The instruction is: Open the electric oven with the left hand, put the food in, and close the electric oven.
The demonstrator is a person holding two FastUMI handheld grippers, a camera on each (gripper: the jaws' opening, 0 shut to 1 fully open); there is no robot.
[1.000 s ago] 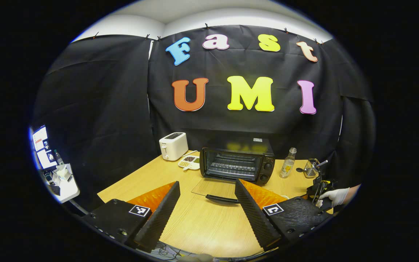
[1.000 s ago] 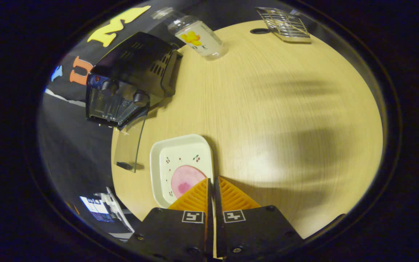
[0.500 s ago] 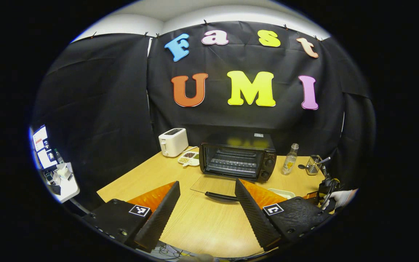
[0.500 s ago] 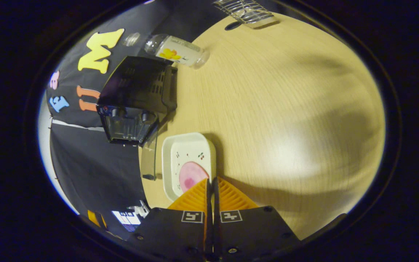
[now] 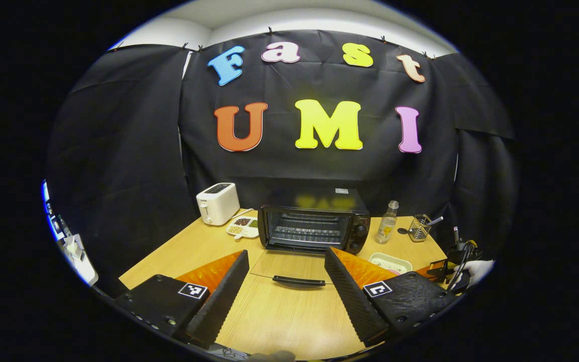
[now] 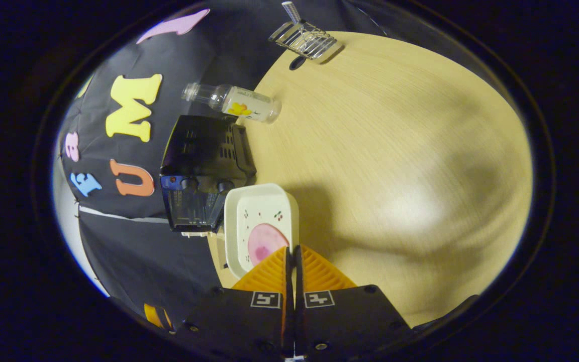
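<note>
A: Change since a second ago: in the right gripper view the plate [image 6: 261, 221] has come up off the table [image 6: 395, 166] and now overlaps the oven [image 6: 204, 161]. In the left gripper view the oven [image 5: 314, 227] sits a little further left.

B: Step in hand?

A: Judged: door [image 5: 289, 264] already folded down flat, food in transit. The oven rack is bare.

B: Grippers?

A: Right gripper [image 6: 293, 251] is clamped on the plate's near rim, fingers nearly together. Left gripper [image 5: 287, 281] is released, jaws wide apart, holding nothing, hanging back from the door handle [image 5: 298, 280].

B: Food?

A: Pink slice [image 6: 267, 244] lies on the plate's near half, just ahead of the fingertips.

B: Next move?

A: Likely level the plate, slide it over the door onto the rack, release, withdraw. Then the left closes the door. Bottle [image 6: 234, 103] and wire holder [image 6: 304, 40] stand well apart.
</note>
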